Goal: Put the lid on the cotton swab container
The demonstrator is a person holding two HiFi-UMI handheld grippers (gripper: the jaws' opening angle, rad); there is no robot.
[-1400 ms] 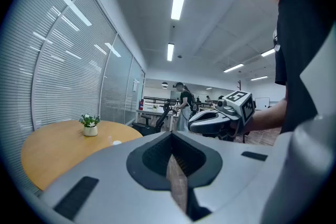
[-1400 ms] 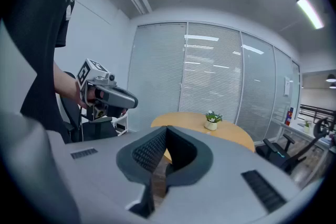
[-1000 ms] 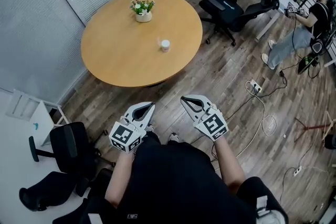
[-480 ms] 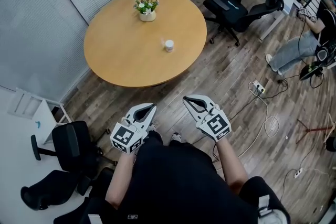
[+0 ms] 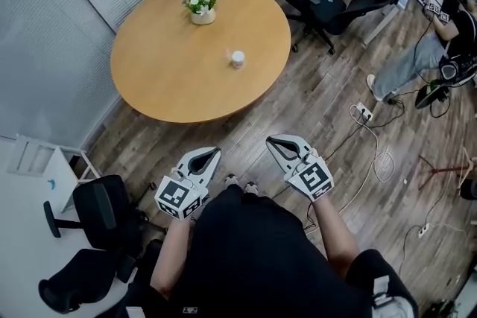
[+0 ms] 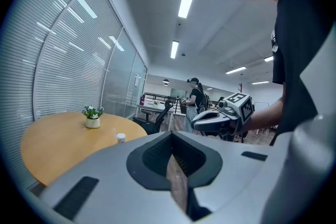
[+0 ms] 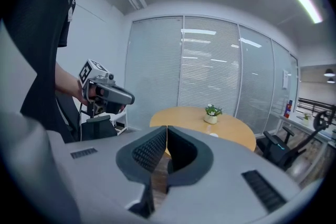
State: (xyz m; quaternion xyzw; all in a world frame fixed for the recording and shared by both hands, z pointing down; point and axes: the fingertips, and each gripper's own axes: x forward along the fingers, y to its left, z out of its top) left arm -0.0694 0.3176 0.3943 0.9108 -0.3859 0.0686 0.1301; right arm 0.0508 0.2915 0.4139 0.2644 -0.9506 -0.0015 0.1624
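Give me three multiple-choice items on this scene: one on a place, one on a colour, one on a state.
1. Where is the cotton swab container?
A. on the floor
B. on the round table
C. on a chair

2. What colour does it look?
A. red
B. white
C. black

3. How do the jaws stand on the right hand-held gripper?
A. shut, with nothing between them
B. clamped on the container
C. wide open

Answers:
1 B: it stands on the wooden tabletop.
2 B: the head view shows it as a small white shape.
3 A: the right gripper view shows the pads together and nothing between them.
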